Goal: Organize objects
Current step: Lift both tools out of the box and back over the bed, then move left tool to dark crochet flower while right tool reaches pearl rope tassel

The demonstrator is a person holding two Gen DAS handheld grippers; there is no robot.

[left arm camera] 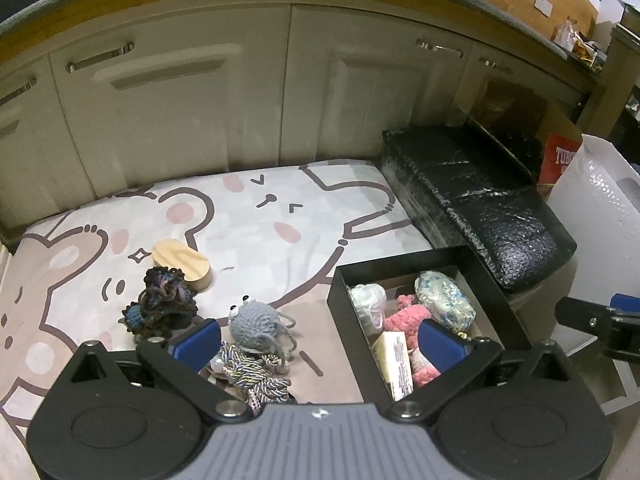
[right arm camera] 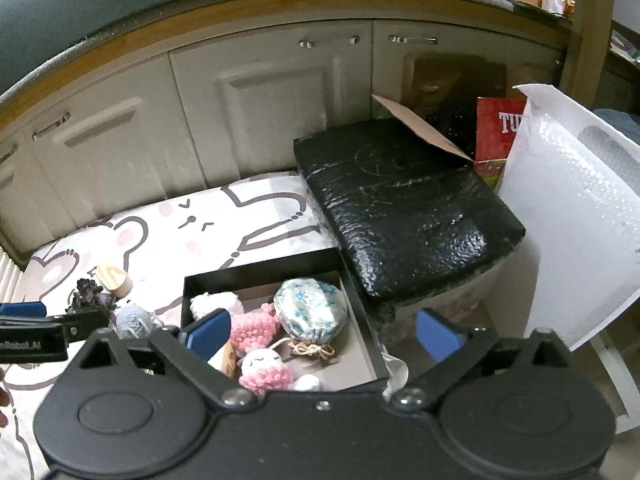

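Both the left gripper (left arm camera: 318,340) and right gripper (right arm camera: 322,332) hover with fingers spread, empty; loose toys wait left of the half-filled black box (left arm camera: 464,256).

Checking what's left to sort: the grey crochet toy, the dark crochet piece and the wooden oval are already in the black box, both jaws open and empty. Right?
Not quite. The grey crochet toy, dark crochet piece and wooden oval lie on the cartoon-print cloth, outside the black box, as the left wrist view shows. Both sets of jaws are open and empty.
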